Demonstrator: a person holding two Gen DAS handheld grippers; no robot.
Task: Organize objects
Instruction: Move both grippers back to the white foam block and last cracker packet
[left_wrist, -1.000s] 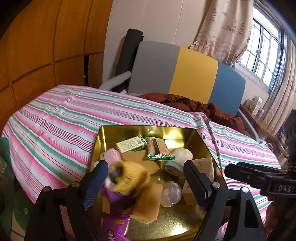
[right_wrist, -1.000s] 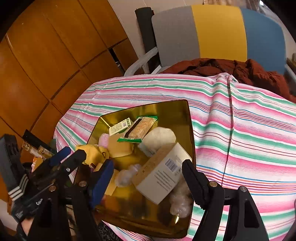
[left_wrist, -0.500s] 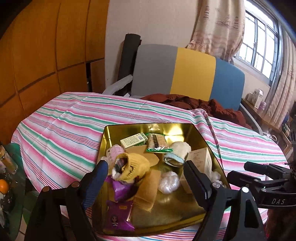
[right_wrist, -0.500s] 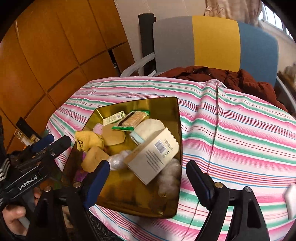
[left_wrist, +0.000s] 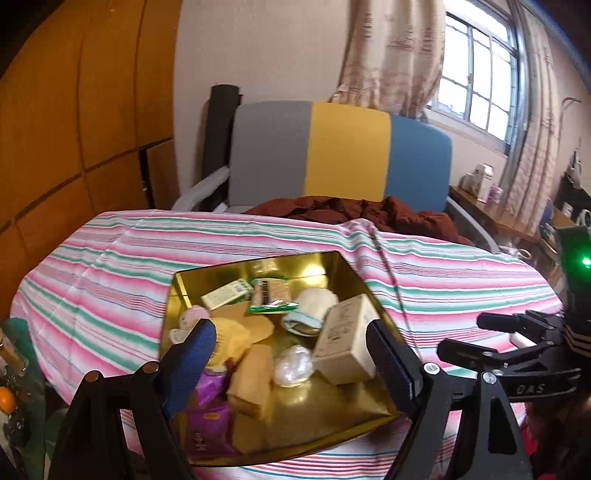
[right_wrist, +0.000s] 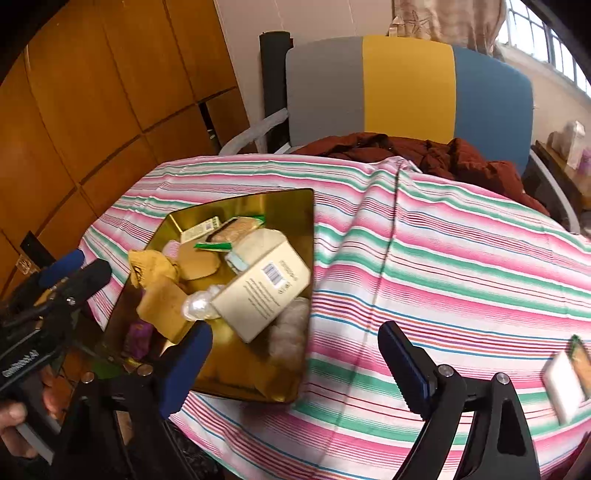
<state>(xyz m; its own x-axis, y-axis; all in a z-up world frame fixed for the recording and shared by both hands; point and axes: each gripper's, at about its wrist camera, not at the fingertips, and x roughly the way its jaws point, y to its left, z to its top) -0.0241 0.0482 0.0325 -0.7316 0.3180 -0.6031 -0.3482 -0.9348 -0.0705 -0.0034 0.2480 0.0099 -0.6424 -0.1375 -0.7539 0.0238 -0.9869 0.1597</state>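
Here, nothing is held by either claw. The right gripper (right_wrist: 291, 363) is seen with its jaws spread wide, and they have just been opening further; only striped tablecloth (right_wrist: 443, 266) lies between them. The left gripper (left_wrist: 291, 358) is likewise open, with no pad pressing on anything, though the contents of the gold tray (left_wrist: 332, 424) are framed between its fingers.

The things already gathered sit in that tray: a beige box (right_wrist: 264, 291) lying tilted across the pile, a yellow cloth (right_wrist: 151, 267), a snack bar in a green wrapper (right_wrist: 236, 230), a purple packet (left_wrist: 207, 417) and some clear wrapped lumps. In the right wrist view the tray (right_wrist: 291, 206) is found ahead and to the left of the right claw.

One item is seen outside the tray: a small white packet (right_wrist: 565, 380) on the cloth at the far right edge of the right wrist view. It is cut off by the frame and blurred, so its kind cannot be told. Its long side appears to run roughly away from the camera. It lies to the right of the right claw, and on the opposite side from the tray. The right hand is judged the nearer one, since the left claw is placed over the tray on the far side. A swing to the right would probably be called for, with the jaws set across the packet's short side.
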